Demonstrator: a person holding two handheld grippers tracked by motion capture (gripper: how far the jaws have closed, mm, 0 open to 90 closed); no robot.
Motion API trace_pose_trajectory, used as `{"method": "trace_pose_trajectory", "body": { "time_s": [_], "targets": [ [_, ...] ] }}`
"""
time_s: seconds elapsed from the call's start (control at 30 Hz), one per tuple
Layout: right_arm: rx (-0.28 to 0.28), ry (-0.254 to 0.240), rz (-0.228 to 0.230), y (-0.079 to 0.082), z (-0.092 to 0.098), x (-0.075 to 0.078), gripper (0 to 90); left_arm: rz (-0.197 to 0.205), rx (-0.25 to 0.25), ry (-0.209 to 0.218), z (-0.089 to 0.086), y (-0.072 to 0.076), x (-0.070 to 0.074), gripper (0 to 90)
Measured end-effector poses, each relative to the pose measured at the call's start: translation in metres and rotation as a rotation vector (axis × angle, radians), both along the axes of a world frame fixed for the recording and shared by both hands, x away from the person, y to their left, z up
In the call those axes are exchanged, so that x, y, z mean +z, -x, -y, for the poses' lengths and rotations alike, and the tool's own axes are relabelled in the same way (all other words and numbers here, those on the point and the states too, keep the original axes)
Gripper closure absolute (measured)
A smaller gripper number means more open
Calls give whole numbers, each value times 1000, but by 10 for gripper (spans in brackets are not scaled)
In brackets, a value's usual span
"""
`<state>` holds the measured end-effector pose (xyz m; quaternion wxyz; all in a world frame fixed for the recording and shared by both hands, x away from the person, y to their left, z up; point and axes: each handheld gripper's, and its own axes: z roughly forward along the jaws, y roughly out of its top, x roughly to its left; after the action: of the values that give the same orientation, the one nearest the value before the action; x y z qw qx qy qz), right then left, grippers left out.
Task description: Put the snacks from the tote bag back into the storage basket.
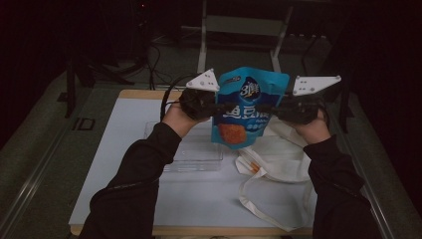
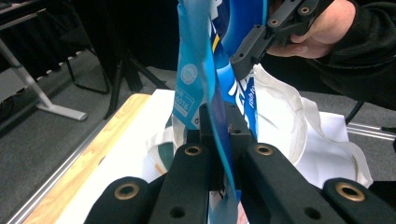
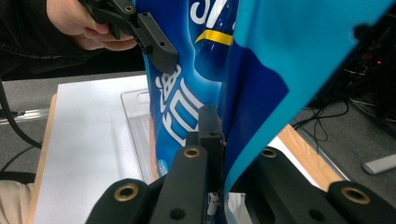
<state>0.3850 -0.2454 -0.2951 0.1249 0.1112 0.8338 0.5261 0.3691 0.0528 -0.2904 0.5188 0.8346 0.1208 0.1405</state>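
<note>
A blue snack pouch (image 1: pixel 249 107) with white lettering and an orange food picture hangs upright above the table, held between both hands. My left gripper (image 1: pixel 219 106) is shut on its left edge and my right gripper (image 1: pixel 271 108) is shut on its right edge. In the left gripper view the pouch (image 2: pixel 205 88) runs edge-on between my jaws, with the other gripper (image 2: pixel 261 39) clamped higher up. In the right gripper view the pouch (image 3: pixel 261 74) passes between my jaws and the other gripper (image 3: pixel 149 39) grips its far side.
A white cloth tote bag (image 1: pixel 278 169) lies on the table's right part, under the pouch. A clear plastic tray (image 1: pixel 194 149) rests at the middle of the white table (image 1: pixel 124 184). Metal frame legs (image 1: pixel 201 40) and cables stand on the floor beyond.
</note>
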Motion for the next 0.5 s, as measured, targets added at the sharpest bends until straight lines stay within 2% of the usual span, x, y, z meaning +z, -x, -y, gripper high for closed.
{"method": "trace_pose_trajectory", "body": {
  "time_s": [0.03, 0.07, 0.1, 0.5],
  "targets": [
    [0, 0, 0, 0, 0, 0, 887, 0, 0, 0, 0, 0, 0, 900],
    [9, -1, 1, 0, -4, 1, 887, -3, 4, 1, -8, 2, 0, 900],
    [19, 4, 4, -1, -13, 2, 887, -3, 9, 2, -12, 3, 0, 900],
    [74, 5, 5, -5, -61, 0, 886, 3, 63, 0, -57, 13, -1, 900]
  ]
}}
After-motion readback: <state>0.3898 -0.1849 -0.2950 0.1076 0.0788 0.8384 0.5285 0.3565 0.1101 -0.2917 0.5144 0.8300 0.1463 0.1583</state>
